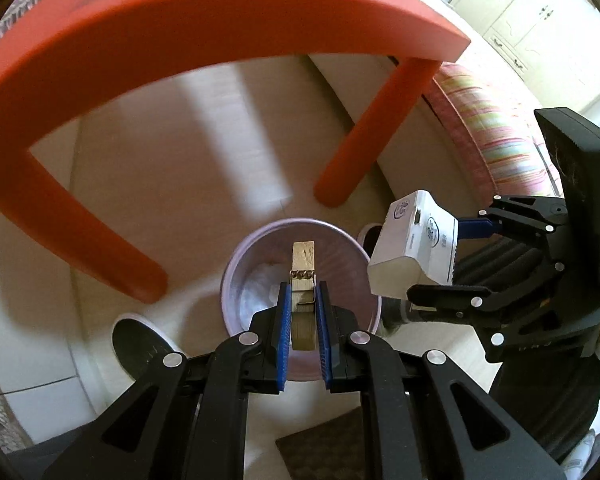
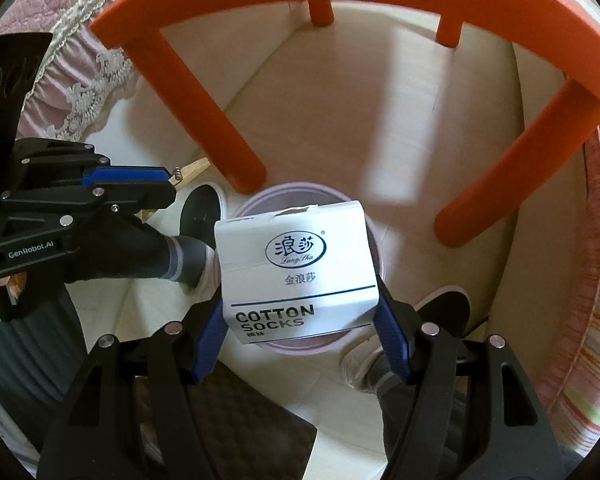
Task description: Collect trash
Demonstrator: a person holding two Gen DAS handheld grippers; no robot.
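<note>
Left gripper (image 1: 303, 300) clamped narrow on a wooden clothespin (image 1: 302, 276), directly over the pale bin (image 1: 236, 276) on the floor. Right gripper (image 2: 300, 320) held wide around a white cotton-socks box (image 2: 296, 268), hanging above the bin's rim at 3 o'clock of the clothespin. Orange bench (image 1: 220, 28) at 12 o'clock. Person's socked foot (image 2: 188, 260) beside bin.

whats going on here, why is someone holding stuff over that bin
A person is clearing trash with a claw in each hand. The left claw is shut on a wooden clothespin, and the right claw grips a white cotton socks box. Both hang above the open lilac bin on the floor beside the orange table. Nothing has been dropped yet.
</note>
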